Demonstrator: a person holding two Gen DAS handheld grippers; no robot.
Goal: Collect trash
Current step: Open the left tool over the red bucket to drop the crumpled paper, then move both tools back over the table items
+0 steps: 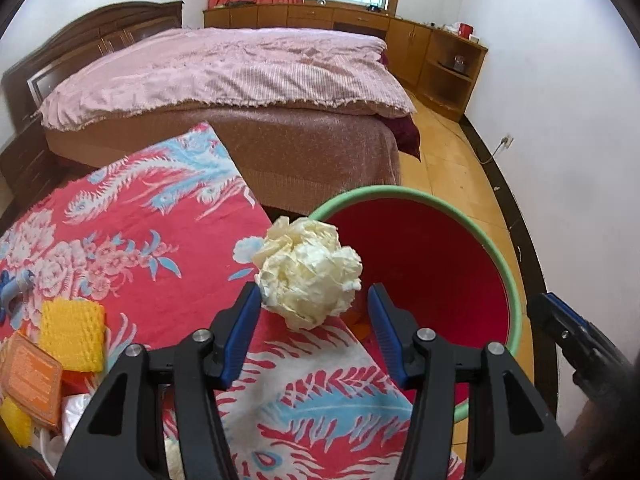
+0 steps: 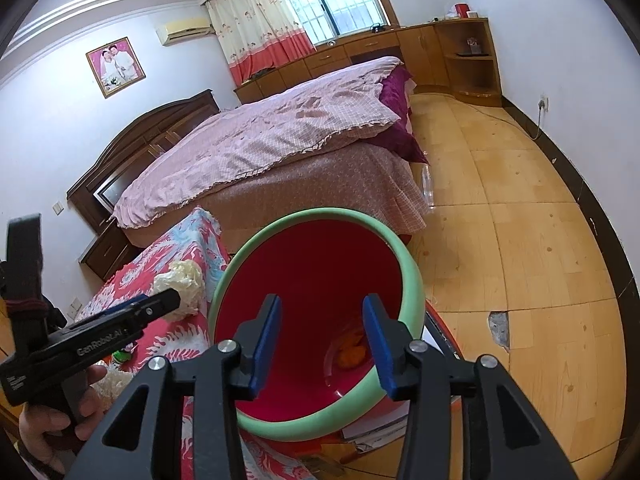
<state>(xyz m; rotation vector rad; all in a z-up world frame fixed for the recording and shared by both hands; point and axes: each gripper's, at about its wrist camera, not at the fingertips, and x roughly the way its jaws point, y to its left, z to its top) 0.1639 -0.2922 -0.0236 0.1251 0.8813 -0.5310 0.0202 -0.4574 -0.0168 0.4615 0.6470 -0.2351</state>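
Observation:
A crumpled cream paper ball lies at the right edge of the red floral tablecloth, beside the rim of a red bin with a green rim. My left gripper is open with the ball between its blue fingertips, touching the left one. The ball also shows in the right wrist view ahead of the left gripper's tip. My right gripper is open and empty, pointing into the bin, which holds orange scraps at its bottom.
Yellow sponges, an orange packet and a blue object lie on the cloth at left. A bed with a pink quilt stands behind. Wooden cabinets line the far wall. Wood floor lies to the right.

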